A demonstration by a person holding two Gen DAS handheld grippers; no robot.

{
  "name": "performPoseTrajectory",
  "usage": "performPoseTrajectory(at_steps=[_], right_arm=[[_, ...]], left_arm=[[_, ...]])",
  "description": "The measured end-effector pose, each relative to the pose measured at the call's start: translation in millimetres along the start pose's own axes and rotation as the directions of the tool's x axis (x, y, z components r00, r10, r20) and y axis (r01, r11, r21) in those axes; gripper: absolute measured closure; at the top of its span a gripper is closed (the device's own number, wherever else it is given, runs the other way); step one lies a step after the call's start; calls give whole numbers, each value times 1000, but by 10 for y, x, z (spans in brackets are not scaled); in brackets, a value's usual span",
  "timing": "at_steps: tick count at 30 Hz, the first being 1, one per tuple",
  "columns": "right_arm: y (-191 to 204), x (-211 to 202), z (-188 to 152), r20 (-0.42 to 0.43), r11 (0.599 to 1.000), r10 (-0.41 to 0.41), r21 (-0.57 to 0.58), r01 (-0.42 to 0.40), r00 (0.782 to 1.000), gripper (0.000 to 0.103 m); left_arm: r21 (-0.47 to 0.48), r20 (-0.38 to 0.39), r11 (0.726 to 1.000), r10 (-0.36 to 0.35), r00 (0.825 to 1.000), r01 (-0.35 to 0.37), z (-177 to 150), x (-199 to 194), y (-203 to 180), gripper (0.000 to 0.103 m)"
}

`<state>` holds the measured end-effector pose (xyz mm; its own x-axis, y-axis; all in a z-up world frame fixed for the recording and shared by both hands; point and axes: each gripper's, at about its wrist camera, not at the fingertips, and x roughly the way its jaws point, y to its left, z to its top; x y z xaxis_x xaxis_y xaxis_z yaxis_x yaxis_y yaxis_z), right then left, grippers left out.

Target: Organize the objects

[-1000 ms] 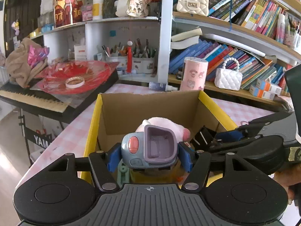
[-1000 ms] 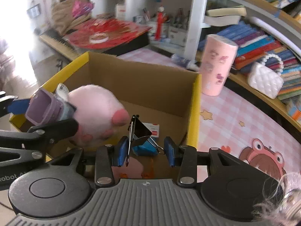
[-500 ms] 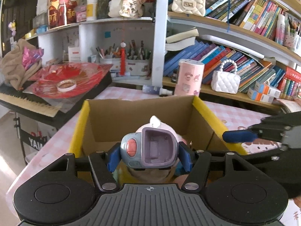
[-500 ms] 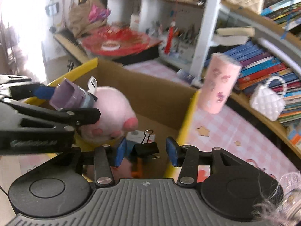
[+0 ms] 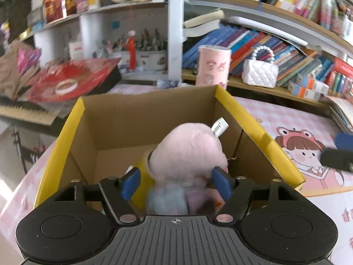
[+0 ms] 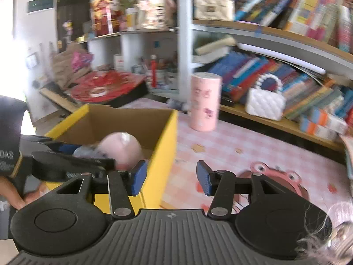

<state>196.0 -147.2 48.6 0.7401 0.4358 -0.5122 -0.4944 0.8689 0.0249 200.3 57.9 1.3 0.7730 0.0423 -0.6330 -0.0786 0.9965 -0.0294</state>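
The left gripper [image 5: 175, 182] has its blue fingers [image 5: 130, 181] spread wide and still opening, with the pink plush toy [image 5: 187, 152] sitting between them, and the pads look clear of it on the left side; on the right the pad sits so close to the blurred fur that contact cannot be told. Under the plush there is a blurred pale blue and lilac shape [image 5: 176, 198], too smeared to name. All of this hangs inside the cardboard box [image 5: 123, 119], yellow along its rim, and a white tag [image 5: 219, 126] pokes out of the plush toward the box's far right wall. Over on the other side, the right gripper [image 6: 171, 178] is outside the box, just beside its right wall, above the pink checked tablecloth [image 6: 231, 145]; its fingers [image 6: 205, 180] are parted and opening, and nothing sits between them. From that view the left gripper's black body reaches into the box from the left, with a hand [image 6: 13, 194] on its handle. Beyond the box's far corner stands a pink cylinder [image 6: 205, 101], and past that a white quilted handbag [image 6: 264, 103] on the bookshelf.
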Motion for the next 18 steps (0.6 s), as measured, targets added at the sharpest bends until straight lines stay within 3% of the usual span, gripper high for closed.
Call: performPoseTrajectory(at_steps=[4,8,10,13,18], right_arm=[[-90,-128,-180,-40,993,-72,89,75,997,53],[-144,-305,-354,-76,968,-181,161,191,981,39],[-154,-412,-438,-86,954,-228,178,240,970,38],[-155,-582,-580,-103,935,-278,198,294,955,29],[-88,-796,-793,-137,906,-335,224,359,932,24]], left_arm=[[-20,44,1000,4,999,-3,-66,-189,-36,18],[-22,106,1000,10,994,-7,-138,-525,-132,12],[-36,123,999,5,992,-1,-169,-703,-193,9],[-39,122,999,13,992,-9,-249,-926,-280,7],[-6,106,1000,11,994,-11,-494,-1162,-395,6]])
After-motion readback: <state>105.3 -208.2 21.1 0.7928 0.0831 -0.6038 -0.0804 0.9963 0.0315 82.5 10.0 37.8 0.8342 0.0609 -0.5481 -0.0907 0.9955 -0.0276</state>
